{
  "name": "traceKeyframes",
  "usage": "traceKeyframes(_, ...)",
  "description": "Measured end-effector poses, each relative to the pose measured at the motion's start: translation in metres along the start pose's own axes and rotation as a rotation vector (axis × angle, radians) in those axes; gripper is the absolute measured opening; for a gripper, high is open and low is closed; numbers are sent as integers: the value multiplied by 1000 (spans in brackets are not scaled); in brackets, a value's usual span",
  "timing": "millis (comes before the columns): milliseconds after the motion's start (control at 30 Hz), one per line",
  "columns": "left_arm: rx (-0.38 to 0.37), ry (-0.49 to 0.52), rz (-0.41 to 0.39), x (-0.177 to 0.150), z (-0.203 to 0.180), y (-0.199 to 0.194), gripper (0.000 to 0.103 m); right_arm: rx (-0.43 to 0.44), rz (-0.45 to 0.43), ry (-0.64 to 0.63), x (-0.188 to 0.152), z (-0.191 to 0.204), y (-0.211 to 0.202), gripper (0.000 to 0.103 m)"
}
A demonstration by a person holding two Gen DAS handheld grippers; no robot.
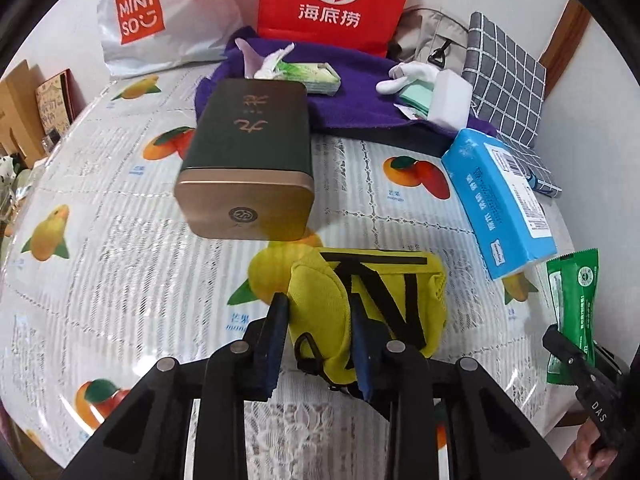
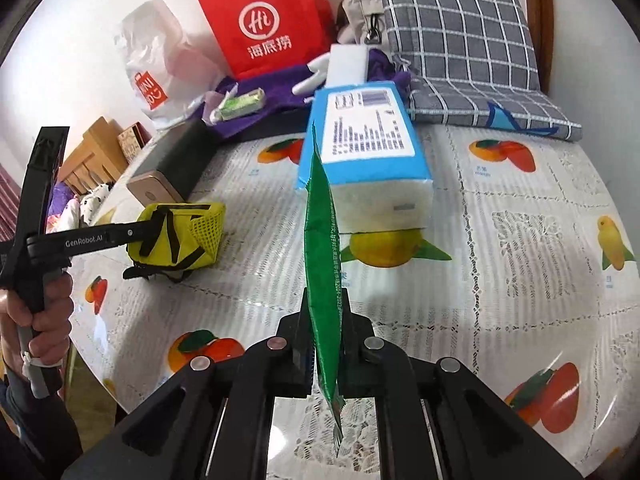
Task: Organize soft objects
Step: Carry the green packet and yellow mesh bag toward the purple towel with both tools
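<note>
Left tool (image 1: 320,336) pinches the yellow pouch (image 1: 360,304) at lower centre on the surface (image 1: 120,240); right tool (image 2: 326,344) clenches the green packet (image 2: 320,240). Lift both gently, avoiding the tin (image 1: 248,160).

Tea tin (image 1: 246,160), red bag (image 1: 334,0)

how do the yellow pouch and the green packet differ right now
The yellow pouch is a bulky fabric piece with black straps and a mesh end; the green packet is a thin, flat, glossy wrapper with printed text.

The yellow pouch sits in the left gripper, low by the tablecloth; the green packet stands edge-on, clamped in the right gripper.

Both are soft and each is gripped.
</note>
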State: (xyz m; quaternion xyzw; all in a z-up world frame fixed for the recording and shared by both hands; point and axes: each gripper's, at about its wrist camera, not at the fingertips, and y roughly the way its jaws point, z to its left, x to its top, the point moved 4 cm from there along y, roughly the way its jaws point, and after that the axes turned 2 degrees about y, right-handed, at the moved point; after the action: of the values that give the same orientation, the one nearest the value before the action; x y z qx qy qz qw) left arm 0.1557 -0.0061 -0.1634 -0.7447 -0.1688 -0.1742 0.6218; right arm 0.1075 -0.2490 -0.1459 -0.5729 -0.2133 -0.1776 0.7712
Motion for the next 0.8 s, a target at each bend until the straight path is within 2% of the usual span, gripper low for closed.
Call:
traceKeyframes(433,11,11,-108,12,1,-56,27,-22,-46,13,28,7,-15,8)
traceKeyframes(600,16,12,-134,20,1,-70,27,-55,-67,-5,44,15,-20,8)
traceKeyframes(800,10,-3,-158,32,6,-80,27,-54,-98,-15,68,25,-28,8)
